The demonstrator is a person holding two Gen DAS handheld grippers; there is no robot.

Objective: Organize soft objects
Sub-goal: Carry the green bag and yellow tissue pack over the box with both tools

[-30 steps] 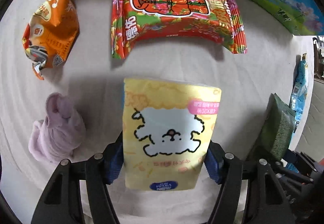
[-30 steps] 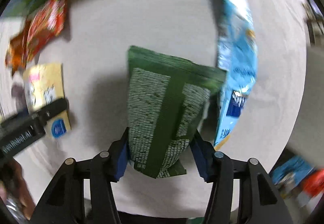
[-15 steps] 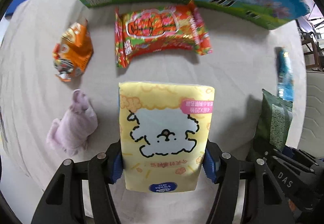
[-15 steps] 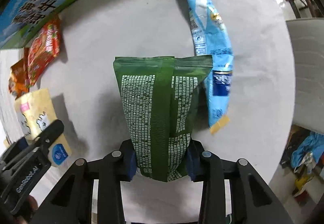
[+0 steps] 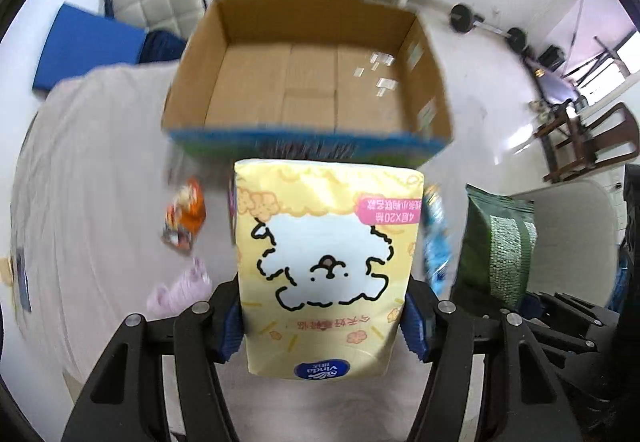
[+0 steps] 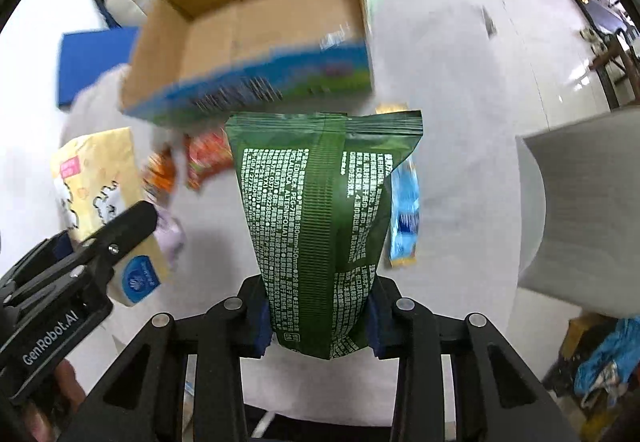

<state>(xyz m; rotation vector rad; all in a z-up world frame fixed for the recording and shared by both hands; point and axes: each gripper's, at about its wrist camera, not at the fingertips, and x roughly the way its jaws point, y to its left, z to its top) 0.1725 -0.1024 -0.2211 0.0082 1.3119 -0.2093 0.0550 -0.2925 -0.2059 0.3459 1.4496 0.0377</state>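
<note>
Left gripper [image 5: 326,326]: clamped on yellow tissue pack [image 5: 326,266], soft, glossy.
Right gripper [image 6: 318,312]: clamped on green pouch [image 6: 320,210], crinkled foil.
Cardboard box [image 5: 424,82]: open, ahead of both.
Cloth below: orange packet [image 5: 186,216], lilac sock [image 5: 178,290], blue wrapper [image 6: 404,214].

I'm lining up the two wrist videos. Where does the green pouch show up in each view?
Left wrist view: the green pouch stands at the right edge, right of the yellow tissue pack.
Right wrist view: the green pouch fills the centre, clamped in the right tongs.
Shared landmark: the open cardboard box, beyond the held items in both.
</note>
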